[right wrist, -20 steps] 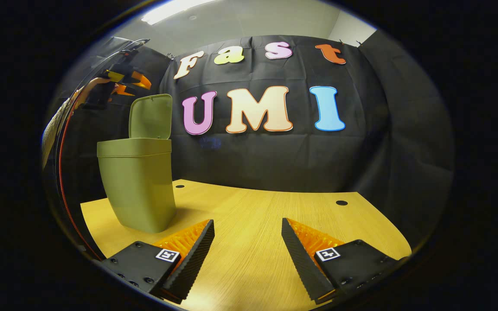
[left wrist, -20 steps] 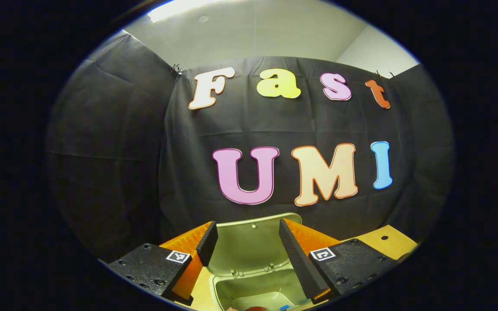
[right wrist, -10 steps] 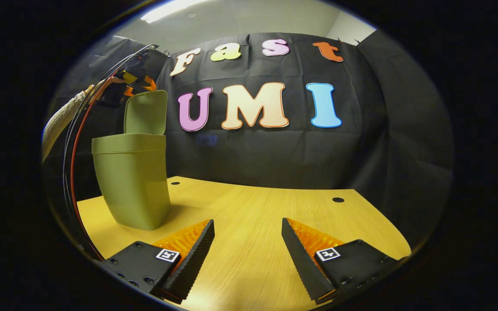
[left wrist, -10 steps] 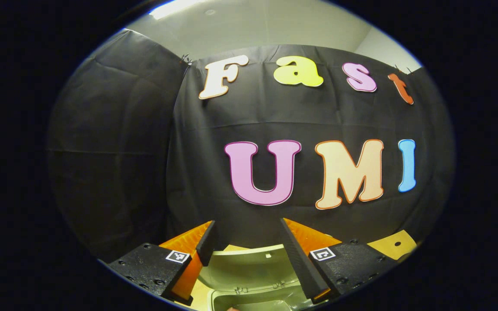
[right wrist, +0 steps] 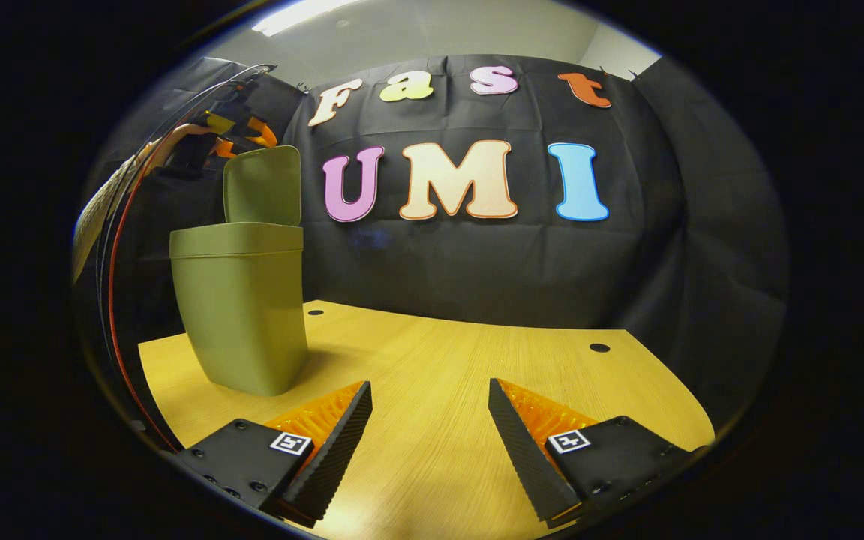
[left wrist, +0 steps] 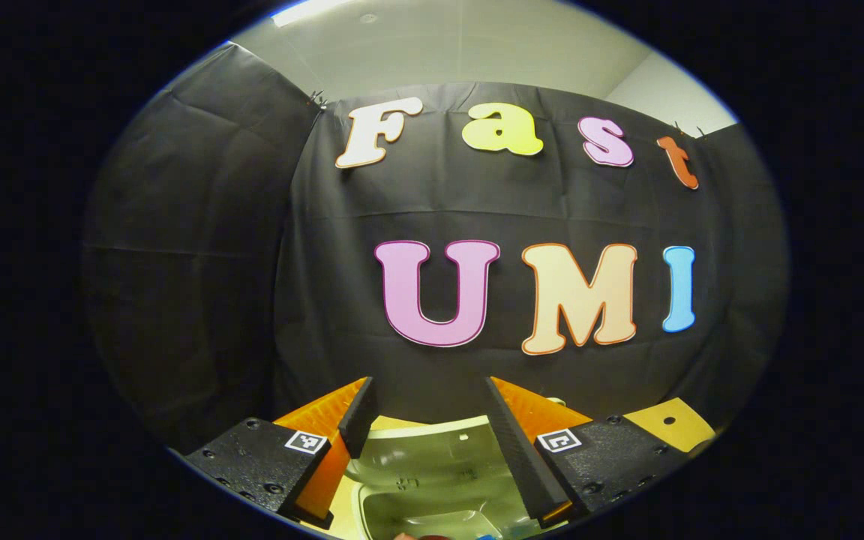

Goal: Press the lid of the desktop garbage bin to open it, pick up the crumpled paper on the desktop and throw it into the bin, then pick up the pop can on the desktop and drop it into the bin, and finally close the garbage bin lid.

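The olive-green bin (right wrist: 241, 315) stands on the left of the wooden table (right wrist: 439, 352), its lid (right wrist: 263, 186) raised nearly upright. My left gripper (right wrist: 237, 133), held by a hand, hovers at the lid's top edge. In the left gripper view the lid's inner face (left wrist: 432, 454) and the bin's mouth (left wrist: 417, 517) lie below and between my left gripper (left wrist: 427, 384), which is open with nothing between its fingers. My right gripper (right wrist: 430, 416) is open and hangs low over bare table, to the right of the bin.
Black cloth walls close the booth behind and beside the table. Small round holes (right wrist: 598, 348) mark the tabletop near its far edge. A table corner (left wrist: 668, 424) shows to the right of the bin. Cables (right wrist: 113, 247) trail down from the left gripper.
The left gripper has moved forward over the raised lid's top edge, so the lid sits lower and more foreshortened between its fingers. The right gripper has barely shifted.
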Available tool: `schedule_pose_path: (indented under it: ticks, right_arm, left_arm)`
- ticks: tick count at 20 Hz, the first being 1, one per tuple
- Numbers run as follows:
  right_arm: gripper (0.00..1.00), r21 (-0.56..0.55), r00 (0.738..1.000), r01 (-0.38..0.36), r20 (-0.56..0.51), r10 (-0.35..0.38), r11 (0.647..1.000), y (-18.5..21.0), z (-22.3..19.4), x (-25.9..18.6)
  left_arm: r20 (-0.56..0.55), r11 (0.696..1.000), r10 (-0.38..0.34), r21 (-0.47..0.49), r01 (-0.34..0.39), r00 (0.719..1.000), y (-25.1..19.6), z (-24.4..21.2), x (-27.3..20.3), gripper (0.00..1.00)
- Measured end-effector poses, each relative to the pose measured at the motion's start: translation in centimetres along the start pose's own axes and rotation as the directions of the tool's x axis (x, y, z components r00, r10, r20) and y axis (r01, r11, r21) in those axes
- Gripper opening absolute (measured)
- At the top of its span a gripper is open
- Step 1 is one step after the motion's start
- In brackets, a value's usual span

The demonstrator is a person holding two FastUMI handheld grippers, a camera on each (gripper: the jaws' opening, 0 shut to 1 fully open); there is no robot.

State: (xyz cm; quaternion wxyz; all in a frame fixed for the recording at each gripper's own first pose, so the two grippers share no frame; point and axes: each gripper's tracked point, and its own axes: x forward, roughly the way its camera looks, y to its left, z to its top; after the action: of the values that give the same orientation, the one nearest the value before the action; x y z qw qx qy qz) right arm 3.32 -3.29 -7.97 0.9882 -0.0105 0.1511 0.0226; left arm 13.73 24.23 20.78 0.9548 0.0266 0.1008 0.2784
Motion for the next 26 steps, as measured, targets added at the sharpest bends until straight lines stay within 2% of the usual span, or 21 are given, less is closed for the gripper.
schedule_pose_path:
  ticks: [7,8,10,11,19,26]
  right_arm:
    - [0.98,-0.003,1.000,-0.005,0.002,0.005,1.000,0.2,0.3,-0.1]
    - [0.98,-0.001,1.000,-0.007,0.005,0.007,1.000,0.3,0.3,-0.3]
    - [0.98,0.000,1.000,-0.006,0.011,0.006,1.000,0.3,0.4,-0.4]
    - [0.98,0.001,1.000,-0.006,0.013,0.006,1.000,0.2,0.5,-0.5]
    - [0.98,-0.004,1.000,-0.005,0.009,0.005,1.000,0.2,0.3,-0.4]
    - [0.98,-0.001,1.000,-0.010,0.009,0.010,1.000,0.3,0.3,-0.2]
  left_arm:
    - [-0.004,0.996,-0.093,-0.016,0.093,0.996,-2.0,-2.5,-4.9,0.86]
    - [-0.004,0.994,-0.105,-0.008,0.105,0.994,-2.2,-3.1,-5.5,0.89]
    - [-0.002,0.991,-0.132,0.021,0.132,0.991,-2.8,-4.3,-6.6,0.89]
    - [-0.010,0.990,-0.141,0.032,0.141,0.990,-3.0,-5.1,-6.9,0.86]
    - [-0.071,0.977,-0.213,0.016,0.215,0.974,-6.0,-12.3,-8.8,0.87]
    - [-0.086,0.979,-0.203,0.011,0.205,0.975,-5.7,-16.0,-9.1,0.88]
